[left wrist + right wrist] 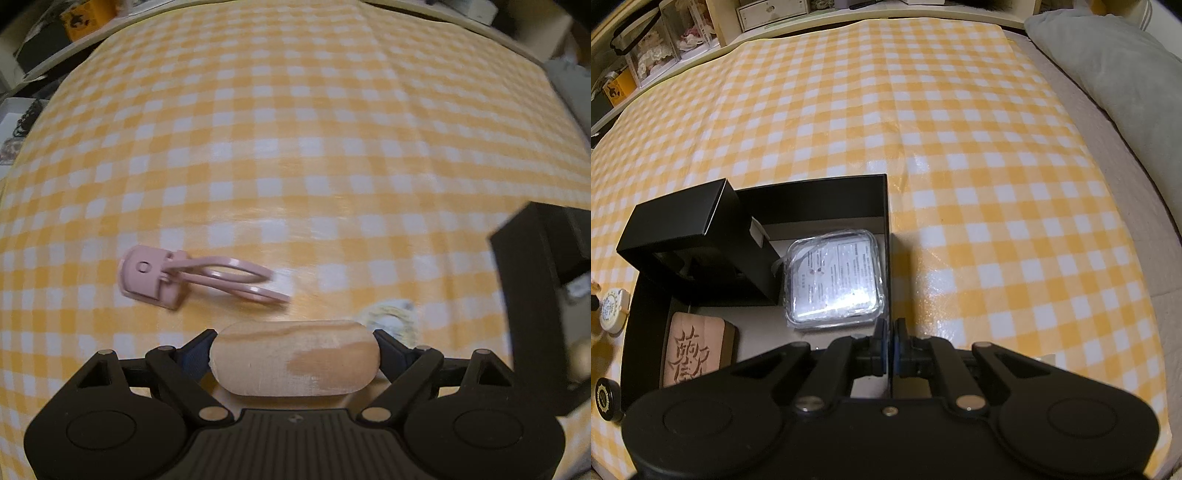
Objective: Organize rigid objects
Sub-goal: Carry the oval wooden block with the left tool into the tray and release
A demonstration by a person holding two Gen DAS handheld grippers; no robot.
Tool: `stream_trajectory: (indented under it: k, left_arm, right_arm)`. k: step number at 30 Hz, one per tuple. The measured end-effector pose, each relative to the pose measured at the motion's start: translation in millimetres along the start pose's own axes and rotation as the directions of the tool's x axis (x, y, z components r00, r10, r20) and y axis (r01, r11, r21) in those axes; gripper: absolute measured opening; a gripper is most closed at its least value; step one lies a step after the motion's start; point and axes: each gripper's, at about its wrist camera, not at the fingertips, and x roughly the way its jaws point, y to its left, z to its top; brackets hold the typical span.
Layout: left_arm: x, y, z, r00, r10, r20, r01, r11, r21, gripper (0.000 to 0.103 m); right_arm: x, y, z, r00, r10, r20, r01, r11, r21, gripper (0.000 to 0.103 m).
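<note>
While my left gripper (294,356) has its jaws spread wide around a rounded wooden block (294,360), both pads look to be touching its ends, so I'd call that a grip, though a shallow one right at the tips. Right gripper (889,350) is fully closed on nothing I can see, sitting at the near right wall of the black box (827,199). That box sits on the yellow checked cloth (997,184) and already holds a clear plastic case (833,275), a carved wooden stamp (698,350) and a smaller black box (683,225) leaning over its far left corner.

Left view also shows a pink eyelash curler (177,278) out on the cloth, and a small round tin (391,317) just beyond the block.

Stuff I'd worry about: the block's ends are rounded, so it could squirt out of the pads if I tilt. Carrying it over, I could clip the leaning black box.
</note>
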Motion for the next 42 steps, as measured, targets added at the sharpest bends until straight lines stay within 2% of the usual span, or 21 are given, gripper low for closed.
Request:
stream_trajectory:
  k: [4, 10, 16, 20, 23, 26, 35, 42]
  left_arm:
    - [-17, -23, -6, 0.999, -0.033, 0.028, 0.032, 0.999, 0.033, 0.089]
    - [-50, -62, -18, 0.987, -0.106, 0.12, 0.108, 0.994, -0.01, 0.089]
    - [-80, -100, -40, 0.956, -0.237, 0.172, 0.241, 0.97, -0.002, 0.089]
    - [-94, -126, -52, 0.92, -0.32, 0.225, 0.32, 0.947, 0.037, 0.089]
    - [-97, -150, -56, 0.906, -0.346, 0.243, 0.341, 0.938, 0.064, 0.089]
    - [-90, -171, -53, 0.9, -0.366, 0.235, 0.36, 0.93, 0.067, 0.089]
    - [-60, -213, -60, 0.921, -0.325, 0.217, 0.306, 0.945, 0.114, 0.089]
    - [-43, -226, -59, 0.908, -0.328, 0.261, 0.306, 0.944, 0.121, 0.089]
  right_arm:
    - [-1, -1, 1, 1.0, -0.001, 0.0, 0.001, 1.0, -0.002, 0.004]
    - [3, -1, 3, 1.0, -0.002, -0.003, 0.002, 1.0, -0.005, 0.004]
    - [4, -1, 3, 1.0, 0.0, -0.003, 0.0, 1.0, -0.004, 0.004]
    - [4, -1, 3, 1.0, -0.002, -0.005, 0.002, 1.0, -0.004, 0.004]
    - [4, -1, 3, 1.0, -0.002, -0.004, 0.002, 1.0, -0.004, 0.004]
    - [4, -1, 3, 1.0, -0.002, -0.004, 0.002, 1.0, -0.004, 0.004]
    - [4, 0, 2, 1.0, -0.001, -0.006, 0.001, 1.0, -0.001, 0.004]
    - [4, 0, 3, 1.0, 0.0, -0.007, 0.0, 1.0, -0.002, 0.004]
